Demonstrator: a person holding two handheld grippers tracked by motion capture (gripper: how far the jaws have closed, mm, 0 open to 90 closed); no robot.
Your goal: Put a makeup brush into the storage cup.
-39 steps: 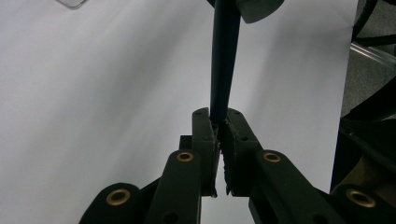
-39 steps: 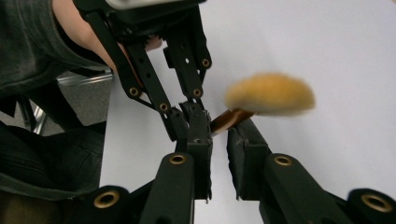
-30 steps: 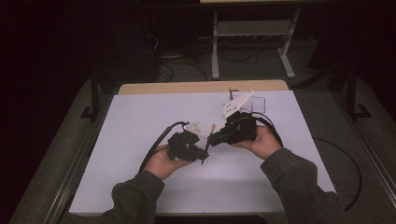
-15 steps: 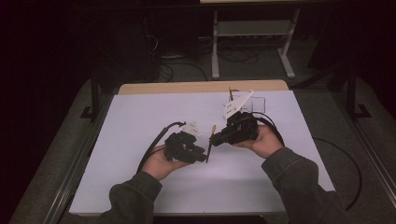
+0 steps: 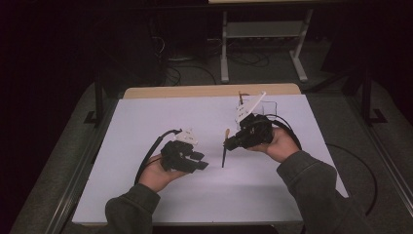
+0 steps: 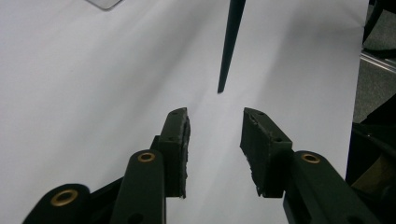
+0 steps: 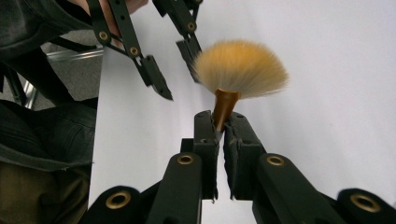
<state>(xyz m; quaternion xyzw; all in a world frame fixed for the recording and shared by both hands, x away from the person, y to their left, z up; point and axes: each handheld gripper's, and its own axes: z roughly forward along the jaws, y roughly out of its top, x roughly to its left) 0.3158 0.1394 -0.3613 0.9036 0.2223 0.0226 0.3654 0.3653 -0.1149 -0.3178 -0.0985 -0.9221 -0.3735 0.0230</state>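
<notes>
A fan brush [image 7: 240, 67] with golden bristles, a copper ferrule and a dark thin handle [image 5: 224, 155] hangs over the white sheet. My right gripper [image 7: 220, 119] is shut on the ferrule, and in the high view the right gripper [image 5: 229, 143] is at centre right. My left gripper [image 6: 215, 116] has just been opening its jaws, which stand apart with nothing between them. The handle's pointed tip [image 6: 228, 51] hangs a little beyond them. In the high view the left gripper [image 5: 202, 163] lies just left of the handle's lower end.
A white sheet [image 5: 146, 122] covers the table, with a wooden strip [image 5: 209, 91] along the far edge. A clear container [image 5: 267, 105] stands at the back right, behind my right hand. A metal stand [image 5: 263, 29] and cables sit on the dark floor beyond.
My left gripper's jaws have opened off the brush handle's lower end, and that hand has drawn back to the left. The right gripper keeps the brush and has stayed put.
</notes>
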